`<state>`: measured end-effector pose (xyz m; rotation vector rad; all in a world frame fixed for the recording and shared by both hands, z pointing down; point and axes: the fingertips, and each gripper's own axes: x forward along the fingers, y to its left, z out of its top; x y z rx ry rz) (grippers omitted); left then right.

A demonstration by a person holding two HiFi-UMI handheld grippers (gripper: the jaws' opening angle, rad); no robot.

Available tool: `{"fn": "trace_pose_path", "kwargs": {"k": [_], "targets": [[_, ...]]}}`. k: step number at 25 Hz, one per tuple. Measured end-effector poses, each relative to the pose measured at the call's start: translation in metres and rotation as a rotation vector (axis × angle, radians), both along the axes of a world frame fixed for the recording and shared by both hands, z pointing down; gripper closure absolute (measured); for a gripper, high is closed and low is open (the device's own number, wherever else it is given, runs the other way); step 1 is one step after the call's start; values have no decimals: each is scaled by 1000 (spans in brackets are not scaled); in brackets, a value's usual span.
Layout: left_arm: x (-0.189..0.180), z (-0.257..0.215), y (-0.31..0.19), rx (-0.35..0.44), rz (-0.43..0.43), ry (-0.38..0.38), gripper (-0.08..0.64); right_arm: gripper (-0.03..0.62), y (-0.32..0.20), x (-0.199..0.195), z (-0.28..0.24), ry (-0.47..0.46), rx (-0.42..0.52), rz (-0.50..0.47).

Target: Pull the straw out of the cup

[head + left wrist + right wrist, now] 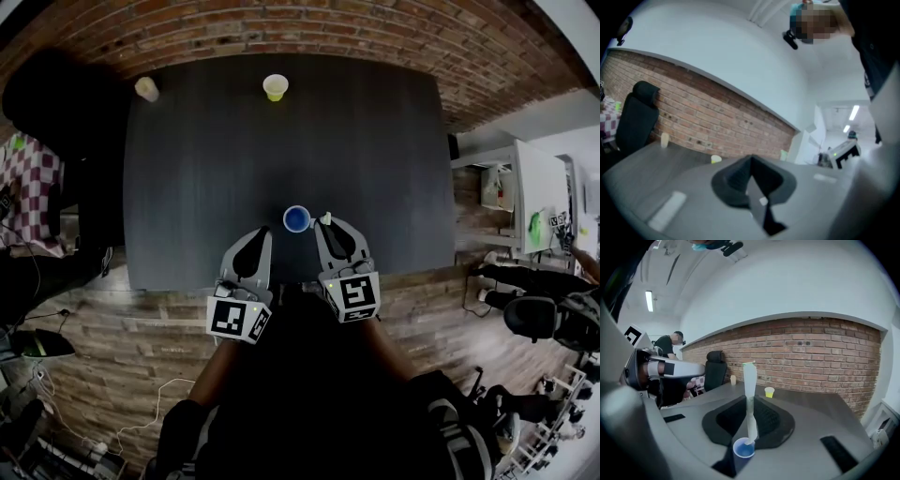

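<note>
A small blue cup (296, 218) stands on the dark table (206, 169) near its front edge. A white paper-wrapped straw (750, 380) rises upright from the blue cup (743, 449), its lower end inside the rim. My right gripper (750, 404) is shut on the straw partway up. From above, the right gripper (326, 225) sits just right of the cup, with the straw top (325, 218) at its tips. My left gripper (262, 234) hovers just left of the cup and apart from it. In its own view the left gripper (751, 161) is shut and holds nothing.
A yellow cup (275, 86) and a cream cup (147, 89) stand at the table's far edge by the brick wall. A black chair (47, 103) is at the far left. White shelving (525, 197) stands to the right. A person (670, 344) is in the background.
</note>
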<state>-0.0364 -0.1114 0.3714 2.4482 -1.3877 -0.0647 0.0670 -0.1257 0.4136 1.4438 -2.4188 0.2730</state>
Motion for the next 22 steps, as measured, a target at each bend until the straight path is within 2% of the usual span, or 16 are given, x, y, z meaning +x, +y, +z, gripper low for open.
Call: {"fn": "trace_pose_path", "kwargs": {"k": [7, 22], "targets": [[5, -25, 6, 46, 5, 11, 555, 547, 9, 8, -28, -31, 51, -7], [23, -29, 16, 67, 30, -17, 555, 549, 21, 12, -30, -85, 22, -43]]}}
